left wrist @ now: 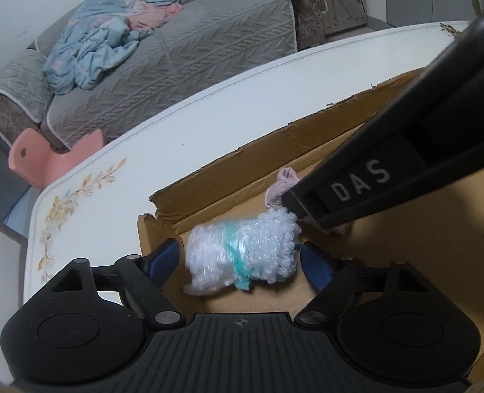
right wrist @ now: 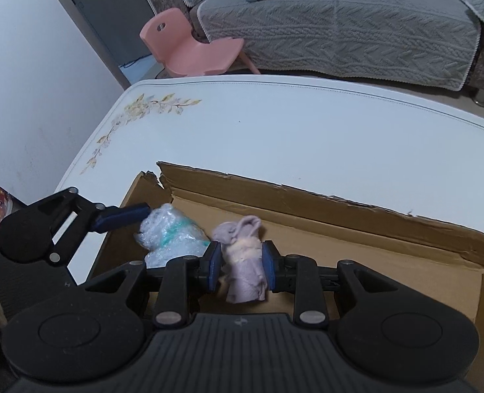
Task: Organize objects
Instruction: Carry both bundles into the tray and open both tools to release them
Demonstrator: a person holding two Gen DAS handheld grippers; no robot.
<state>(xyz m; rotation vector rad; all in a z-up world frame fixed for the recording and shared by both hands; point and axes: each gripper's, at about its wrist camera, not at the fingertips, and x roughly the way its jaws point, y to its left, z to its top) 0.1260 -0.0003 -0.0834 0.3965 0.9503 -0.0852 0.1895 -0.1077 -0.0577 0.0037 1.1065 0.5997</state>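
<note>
An open cardboard box (right wrist: 340,211) stands on the white table (right wrist: 274,124). My left gripper (left wrist: 238,262) reaches into the box's left end with its blue pads apart. A bubble-wrap bundle with a teal band (left wrist: 245,255) lies blurred between the pads, and a gap shows on each side of it. My right gripper (right wrist: 240,262) hangs over the box floor beside it, shut on a rolled lilac cloth (right wrist: 243,262). In the left wrist view the right gripper's black finger (left wrist: 307,203) covers most of that cloth (left wrist: 283,185). The bundle (right wrist: 171,237) sits just left of the cloth.
The box has torn, ragged flaps (left wrist: 229,170). The table carries a floral print (right wrist: 150,108) at its corner. Beyond the table stand a pink plastic chair (right wrist: 189,52) and a grey sofa (right wrist: 340,26) with a heap of blue and pink clothes (left wrist: 101,39).
</note>
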